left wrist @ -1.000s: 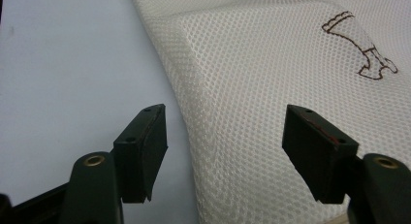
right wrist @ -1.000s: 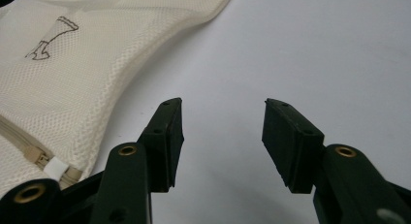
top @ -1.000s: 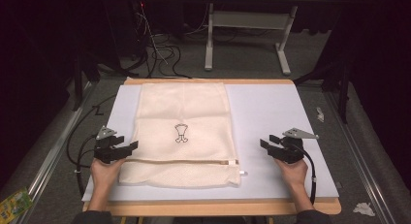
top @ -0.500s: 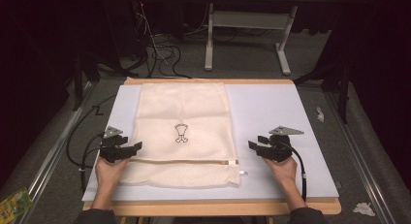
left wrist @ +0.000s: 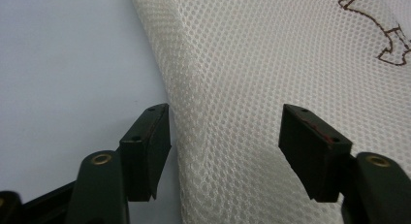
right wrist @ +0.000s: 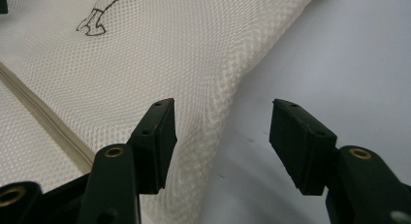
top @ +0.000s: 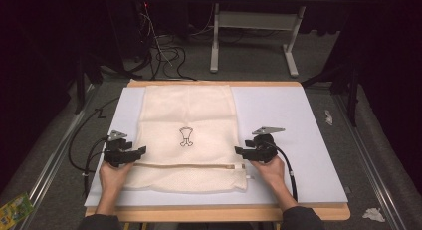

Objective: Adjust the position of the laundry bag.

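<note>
Pale table (top: pixel 298 115), mesh bag (top: pixel 186 115) edges between each wide-spread gripper: left (top: pixel 141 151), right (top: pixel 239 151).

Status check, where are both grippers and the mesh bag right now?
Left gripper open, straddling mesh bag left edge. Right gripper open at its right edge. Bag flat, nothing obstructing.

Two black two-jaw grippers: left gripper (top: pixel 140 150) and right gripper (top: pixel 239 150), each topped by a grey three-cornered plate (top: pixel 267 130) and trailing a black cable (top: pixel 289 171) behind the hand. Flat rectangular black pads (left wrist: pixel 314 150) with small screw holes along the edges, faint red wear there, brass-coloured rivets (right wrist: pixel 114 152) at the linkage. Dark sleeves (top: pixel 301 219) at the wrists.
</note>
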A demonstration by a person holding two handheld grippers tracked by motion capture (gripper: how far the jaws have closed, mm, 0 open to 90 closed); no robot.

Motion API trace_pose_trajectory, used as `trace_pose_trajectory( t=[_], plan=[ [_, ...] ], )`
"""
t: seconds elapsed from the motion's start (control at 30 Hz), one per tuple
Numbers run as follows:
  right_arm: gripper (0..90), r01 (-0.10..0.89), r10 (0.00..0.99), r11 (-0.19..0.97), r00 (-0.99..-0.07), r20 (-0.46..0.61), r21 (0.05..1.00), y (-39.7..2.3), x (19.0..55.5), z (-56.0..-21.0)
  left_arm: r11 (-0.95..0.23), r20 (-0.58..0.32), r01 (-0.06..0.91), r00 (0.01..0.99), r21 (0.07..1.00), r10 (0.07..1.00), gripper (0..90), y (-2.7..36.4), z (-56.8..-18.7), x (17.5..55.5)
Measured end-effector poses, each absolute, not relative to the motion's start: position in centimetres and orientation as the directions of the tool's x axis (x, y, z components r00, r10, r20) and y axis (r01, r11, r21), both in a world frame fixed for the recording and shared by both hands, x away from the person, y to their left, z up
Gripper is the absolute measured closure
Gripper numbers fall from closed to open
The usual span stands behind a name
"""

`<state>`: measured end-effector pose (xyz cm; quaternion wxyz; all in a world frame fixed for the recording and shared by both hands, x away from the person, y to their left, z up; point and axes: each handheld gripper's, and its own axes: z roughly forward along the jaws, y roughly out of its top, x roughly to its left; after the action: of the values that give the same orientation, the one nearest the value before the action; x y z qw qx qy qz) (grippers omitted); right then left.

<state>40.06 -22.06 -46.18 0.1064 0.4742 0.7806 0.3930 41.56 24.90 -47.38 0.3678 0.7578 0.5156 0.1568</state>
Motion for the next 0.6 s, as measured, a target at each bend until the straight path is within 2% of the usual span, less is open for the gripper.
trace_pose_trajectory(
  t=[0.2, 0.23, 0.27, 0.3, 0.33, 0.37, 0.4, 0.43, 0.47, 0.6],
  plan=[
    [47.6, 0.677, 0.822, 0.243, -0.524, 0.223, 0.695, -20.8, 41.0, -46.4, -0.203, -0.143, 0.680, 0.416, 0.705, 0.898, 42.5, 24.6, -47.5, 41.8],
    [53.0, 0.689, 0.822, 0.238, -0.518, 0.235, 0.684, -20.5, 41.4, -46.6, -0.204, -0.139, 0.688, 0.409, 0.697, 0.902, 45.9, 24.6, -47.7, 42.0],
    [53.0, 0.689, 0.822, 0.238, -0.518, 0.235, 0.684, -20.5, 41.4, -46.6, -0.204, -0.139, 0.688, 0.409, 0.697, 0.902, 47.8, 24.6, -47.7, 42.0],
    [61.6, 0.697, 0.819, 0.239, -0.518, 0.245, 0.676, -20.3, 41.7, -46.9, -0.207, -0.133, 0.687, 0.407, 0.696, 0.904, 50.9, 24.5, -47.7, 42.0],
    [65.9, 0.702, 0.820, 0.237, -0.515, 0.250, 0.671, -20.2, 41.8, -47.0, -0.207, -0.129, 0.687, 0.403, 0.697, 0.906, 53.6, 24.5, -47.7, 42.0],
    [65.9, 0.702, 0.820, 0.237, -0.515, 0.250, 0.671, -20.2, 41.8, -47.0, -0.209, -0.117, 0.683, 0.397, 0.700, 0.910, 53.6, 24.5, -47.7, 41.9],
    [70.6, 0.704, 0.821, 0.241, -0.515, 0.247, 0.668, -20.2, 41.9, -47.1, -0.210, -0.103, 0.677, 0.392, 0.705, 0.914, 59.2, 24.4, -47.7, 41.9],
    [79.1, 0.705, 0.819, 0.251, -0.519, 0.243, 0.663, -20.1, 42.0, -47.2, -0.216, -0.098, 0.677, 0.394, 0.703, 0.914, 69.0, 24.4, -47.6, 41.9],
    [82.0, 0.701, 0.817, 0.254, -0.524, 0.239, 0.667, -20.1, 42.0, -47.2, -0.222, -0.092, 0.675, 0.397, 0.704, 0.913, 73.1, 24.3, -47.6, 41.9],
    [84.8, 0.702, 0.812, 0.255, -0.528, 0.246, 0.665, -20.2, 42.0, -47.2, -0.235, -0.091, 0.674, 0.411, 0.700, 0.907, 82.6, 24.0, -47.2, 42.1]
  ],
)
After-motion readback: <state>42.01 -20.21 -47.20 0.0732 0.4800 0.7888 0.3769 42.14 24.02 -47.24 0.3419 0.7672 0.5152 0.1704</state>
